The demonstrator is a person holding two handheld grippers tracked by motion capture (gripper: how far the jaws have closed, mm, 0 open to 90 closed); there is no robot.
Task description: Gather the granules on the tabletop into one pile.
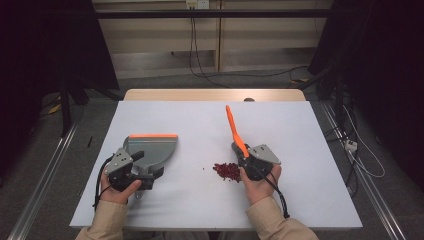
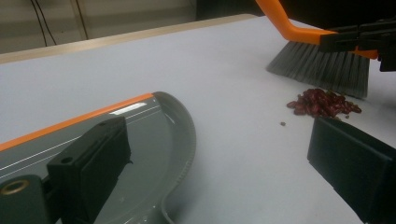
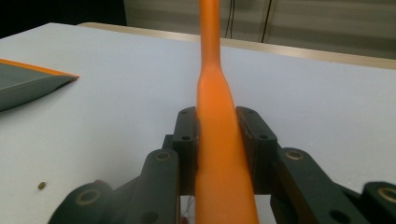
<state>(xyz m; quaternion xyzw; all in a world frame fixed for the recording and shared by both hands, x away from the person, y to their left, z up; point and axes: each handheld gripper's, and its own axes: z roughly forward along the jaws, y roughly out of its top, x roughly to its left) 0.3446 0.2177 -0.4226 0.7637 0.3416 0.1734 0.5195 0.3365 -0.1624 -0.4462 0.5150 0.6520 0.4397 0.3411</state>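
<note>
The work surface is a pale table (image 1: 200,200). On its left half lies the grey dustpan (image 1: 152,150), flat on the table, its orange-edged lip on the far side and its handle end toward the near edge. The left gripper (image 1: 131,172) sits at that near handle end. In the left gripper view its two black jaws stand well apart, one over the pan's near corner and one over bare table. Whether they clamp the handle below the frame cannot be told.

On the right half, the right gripper (image 3: 218,140) is clenched on the orange brush (image 1: 235,131), both pads pressed against the sides of the handle. The handle's long axis runs from the gripper away toward the far edge, leaning slightly left. The grey bristles (image 2: 322,67) hang below the gripper and point down at the table.

The small pile of red beans (image 1: 226,171) lies just left of the right gripper and directly below the bristles, touching or nearly touching their tips. One stray bean (image 2: 282,124) lies apart on the pan side.

The governing relation is this: the pile lies between brush and dustpan, and the pan is well apart to the left. The sweep therefore probably runs leftward. The pan's lip faces far, not toward the pile, so the pan likely needs turning first. The right hand is the nearer to the beans.
</note>
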